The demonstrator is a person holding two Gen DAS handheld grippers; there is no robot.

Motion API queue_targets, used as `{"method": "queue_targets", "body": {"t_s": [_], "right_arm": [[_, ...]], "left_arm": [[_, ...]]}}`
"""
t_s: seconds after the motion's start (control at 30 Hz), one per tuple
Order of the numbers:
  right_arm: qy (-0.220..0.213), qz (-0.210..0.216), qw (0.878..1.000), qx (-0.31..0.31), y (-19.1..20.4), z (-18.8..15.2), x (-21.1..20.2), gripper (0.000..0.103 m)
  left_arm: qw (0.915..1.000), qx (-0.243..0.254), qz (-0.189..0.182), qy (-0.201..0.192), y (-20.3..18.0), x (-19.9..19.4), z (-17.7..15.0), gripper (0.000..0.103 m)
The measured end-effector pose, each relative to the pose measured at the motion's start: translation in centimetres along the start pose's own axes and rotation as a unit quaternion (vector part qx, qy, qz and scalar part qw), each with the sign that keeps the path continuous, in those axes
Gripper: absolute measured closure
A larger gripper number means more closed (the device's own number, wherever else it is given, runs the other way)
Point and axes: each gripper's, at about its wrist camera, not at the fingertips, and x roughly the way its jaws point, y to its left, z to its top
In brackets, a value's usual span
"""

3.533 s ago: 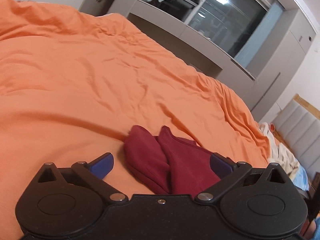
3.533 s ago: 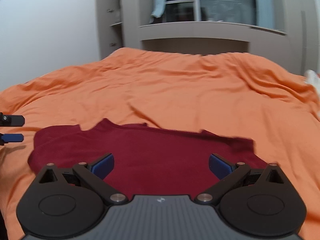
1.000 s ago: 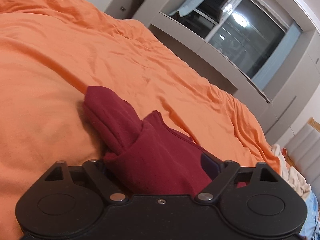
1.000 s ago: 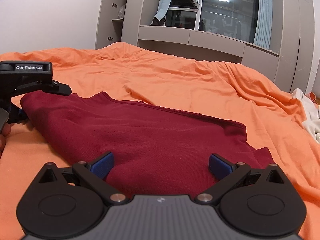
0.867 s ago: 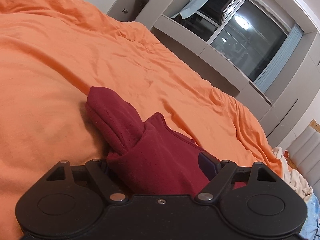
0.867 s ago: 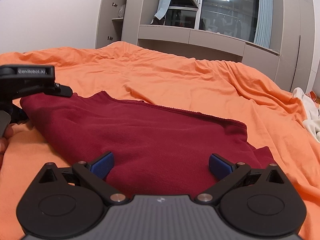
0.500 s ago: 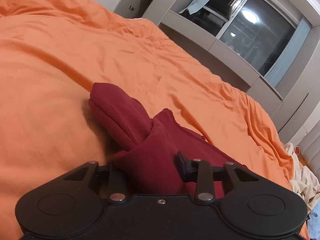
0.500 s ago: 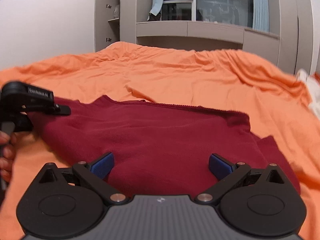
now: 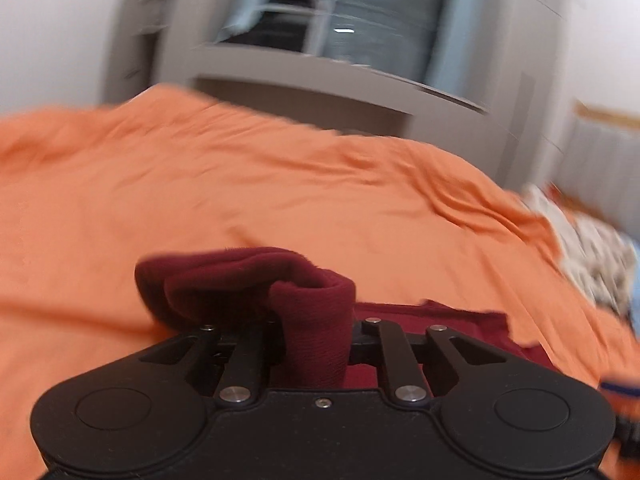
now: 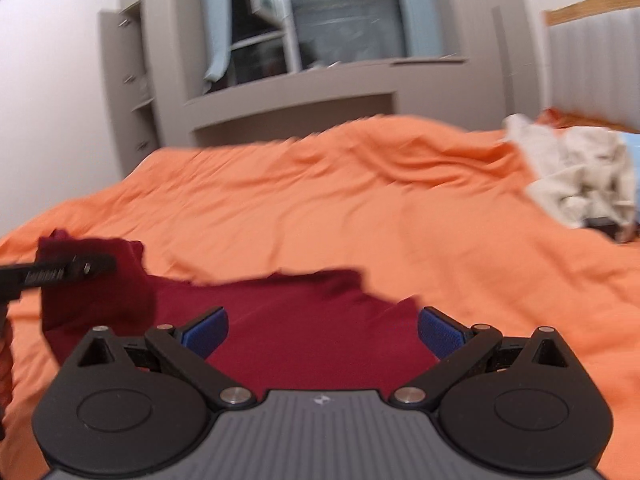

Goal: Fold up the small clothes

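Observation:
A dark red garment (image 10: pixel 304 320) lies on the orange bed cover (image 10: pixel 360 200). My left gripper (image 9: pixel 314 320) is shut on a bunched end of the garment (image 9: pixel 256 280) and holds it lifted above the bed. In the right wrist view the left gripper (image 10: pixel 64 272) shows at the far left with that red end raised. My right gripper (image 10: pixel 322 330) is open and empty, its blue pads (image 10: pixel 206 330) spread just above the flat part of the garment.
A pile of cream clothes (image 10: pixel 580 172) lies at the bed's right side, also in the left wrist view (image 9: pixel 592 248). Grey cabinets and a dark window (image 10: pixel 320 32) stand behind the bed. A padded headboard (image 10: pixel 592 60) is at the right.
My left gripper closed on the garment's end and has lifted and swung it toward the right. My right gripper stayed open over the garment and turned to the right.

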Motion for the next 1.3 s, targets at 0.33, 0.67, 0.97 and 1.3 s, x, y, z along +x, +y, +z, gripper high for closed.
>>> {"method": "queue_targets", "body": {"t_s": [0.33, 0.67, 0.97, 1.3], "right_arm": [[-0.009, -0.043, 0.989, 0.141, -9.3, 0.9, -0.7, 0.0], [0.012, -0.031, 0.983, 0.183, -10.8, 0.1, 0.2, 0.0], [0.028, -0.039, 0.982, 0.185, -10.1, -0.4, 0.8, 0.0], [0.04, -0.027, 0.984, 0.174, -9.4, -0.7, 1.4, 0.0]], "left_arm": [[0.9658, 0.218, -0.139, 0.019, -14.3, -0.5, -1.6, 0.086], [0.9336, 0.302, -0.179, 0.073, -17.9, -0.2, -7.1, 0.064], [0.9193, 0.311, -0.232, 0.065, -18.3, -0.6, -6.8, 0.03], [0.905, 0.322, -0.268, 0.075, -17.1, -2.0, -6.6, 0.015]]}}
